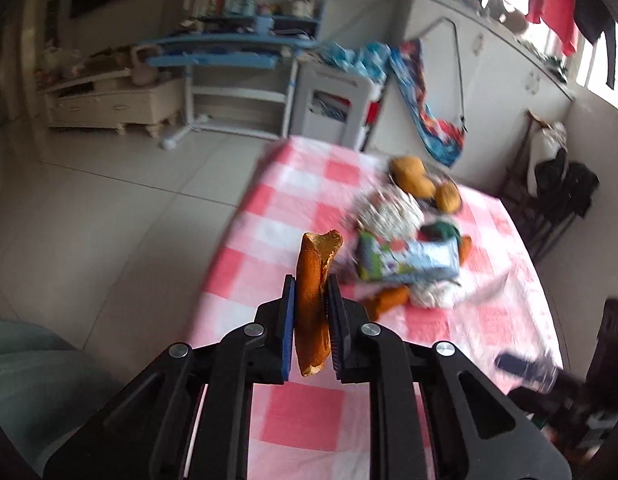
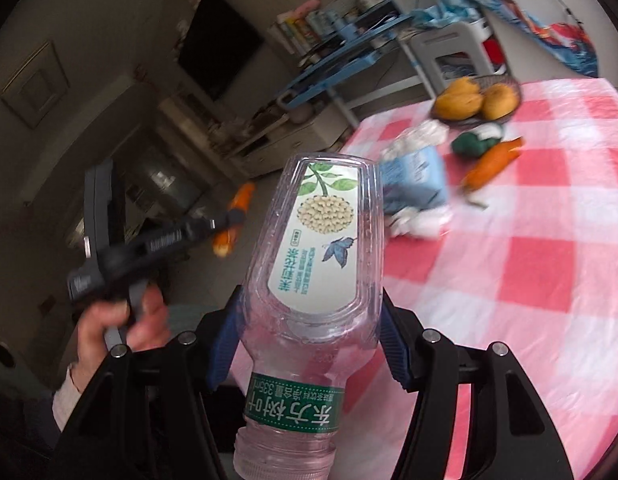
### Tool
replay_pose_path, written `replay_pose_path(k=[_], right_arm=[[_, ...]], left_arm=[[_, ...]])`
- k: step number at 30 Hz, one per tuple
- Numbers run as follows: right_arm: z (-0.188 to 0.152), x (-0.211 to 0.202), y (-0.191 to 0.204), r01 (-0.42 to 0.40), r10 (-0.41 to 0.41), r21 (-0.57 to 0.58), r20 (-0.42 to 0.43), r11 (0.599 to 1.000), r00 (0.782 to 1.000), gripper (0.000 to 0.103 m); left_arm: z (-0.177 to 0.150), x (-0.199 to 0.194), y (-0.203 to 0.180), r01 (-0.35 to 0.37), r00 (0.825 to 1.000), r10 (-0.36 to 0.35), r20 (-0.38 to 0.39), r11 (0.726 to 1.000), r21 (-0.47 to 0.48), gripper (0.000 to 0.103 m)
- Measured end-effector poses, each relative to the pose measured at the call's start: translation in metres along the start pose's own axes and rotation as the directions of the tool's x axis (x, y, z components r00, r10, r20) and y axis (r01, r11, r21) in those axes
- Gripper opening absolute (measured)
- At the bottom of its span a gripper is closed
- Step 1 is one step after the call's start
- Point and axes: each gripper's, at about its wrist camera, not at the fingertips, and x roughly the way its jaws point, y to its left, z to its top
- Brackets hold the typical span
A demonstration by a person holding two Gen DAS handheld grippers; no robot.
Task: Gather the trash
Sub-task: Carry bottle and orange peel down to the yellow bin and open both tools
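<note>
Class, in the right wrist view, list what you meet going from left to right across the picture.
Hand holding the left tongs → orange peel in those tongs → clear bottle → blue packet → orange carrot-like piece.

My left-wrist view is smeared by motion: the trash pile (image 1: 405, 248) on the checked tablecloth (image 1: 305, 184) is too soft to sort, I make out a blue-white packet (image 1: 409, 260) and crumpled paper, no print readable. Dark obj (image 1: 525, 368) at the cloth's right edge, blurred, can't tell what it is. The orange peel (image 1: 315, 300) hides its mid part behind my pads. Right-wrist view: the clear bottle (image 2: 309, 280) has its mouth cut off by the bottom edge, so cap or no cap unknown. My left gripper (image 2: 229, 218) is streaked there, tips indistinct. Left hand (image 2: 117, 328) partly behind the frame; sleeve runs off-pic.
</note>
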Motion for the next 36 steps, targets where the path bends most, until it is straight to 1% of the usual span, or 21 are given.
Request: replay_pose_path(k=[3, 5, 11, 15, 17, 19, 20, 22, 26, 29, 31, 32, 34, 36], right_arm=[[-0.014, 0.012, 0.016, -0.036, 0.035, -0.024, -0.06, 0.999, 0.998, 0.06], [-0.023, 0.017, 0.024, -0.056, 0.053, -0.028, -0.086, 0.998, 0.995, 0.06], [-0.063, 0.035, 0.049, -0.081, 0.076, -0.024, -0.174, 0.996, 0.982, 0.06], [-0.088, 0.048, 0.072, -0.071, 0.049, -0.082, -0.245, 0.994, 0.968, 0.06], [-0.098, 0.053, 0.079, -0.063, 0.031, -0.107, -0.275, 0.992, 0.961, 0.057], [-0.107, 0.058, 0.086, -0.046, 0.0, -0.142, -0.309, 0.989, 0.951, 0.057], [-0.112, 0.061, 0.091, -0.036, -0.022, -0.169, -0.327, 0.985, 0.945, 0.057], [-0.121, 0.065, 0.096, -0.028, -0.043, -0.189, -0.359, 0.982, 0.932, 0.057], [-0.13, 0.07, 0.097, 0.008, -0.093, -0.203, -0.413, 0.979, 0.906, 0.062], [-0.129, 0.068, 0.098, 0.033, -0.116, -0.205, -0.407, 0.978, 0.906, 0.063], [-0.129, 0.061, 0.097, 0.035, -0.106, -0.185, -0.391, 0.982, 0.914, 0.064], [-0.127, 0.059, 0.097, 0.038, -0.104, -0.175, -0.384, 0.984, 0.917, 0.067], [-0.125, 0.052, 0.096, 0.054, -0.114, -0.168, -0.368, 0.984, 0.923, 0.071], [-0.126, 0.038, 0.093, 0.074, -0.125, -0.157, -0.347, 0.985, 0.93, 0.072]], left_arm=[[0.001, -0.018, 0.007, -0.019, 0.999, 0.018, 0.039, 1.0, 0.009, 0.015], [-0.005, -0.028, 0.01, -0.026, 0.999, 0.025, 0.048, 1.0, 0.016, 0.015], [-0.038, -0.05, 0.011, -0.02, 1.0, 0.019, 0.02, 0.999, 0.039, 0.015], [-0.057, -0.061, 0.007, -0.015, 1.0, 0.014, 0.003, 0.998, 0.065, 0.015], [-0.067, -0.065, 0.005, -0.011, 1.0, 0.012, -0.006, 0.997, 0.081, 0.015], [-0.076, -0.071, 0.002, -0.009, 1.0, 0.01, -0.015, 0.995, 0.098, 0.015], [-0.081, -0.074, 0.001, -0.008, 1.0, 0.01, -0.019, 0.994, 0.106, 0.015], [-0.091, -0.078, -0.002, -0.004, 0.999, 0.008, -0.032, 0.993, 0.121, 0.015], [-0.109, -0.086, -0.007, 0.004, 0.998, 0.005, -0.061, 0.989, 0.149, 0.015], [-0.12, -0.091, -0.011, 0.006, 0.997, 0.007, -0.076, 0.986, 0.168, 0.015], [-0.129, -0.095, -0.012, 0.01, 0.996, 0.006, -0.091, 0.985, 0.174, 0.015], [-0.132, -0.095, -0.013, 0.011, 0.995, 0.007, -0.098, 0.984, 0.177, 0.015], [-0.137, -0.096, -0.013, 0.013, 0.993, 0.008, -0.115, 0.983, 0.182, 0.015], [-0.143, -0.095, -0.014, 0.019, 0.99, 0.007, -0.138, 0.983, 0.183, 0.015]])
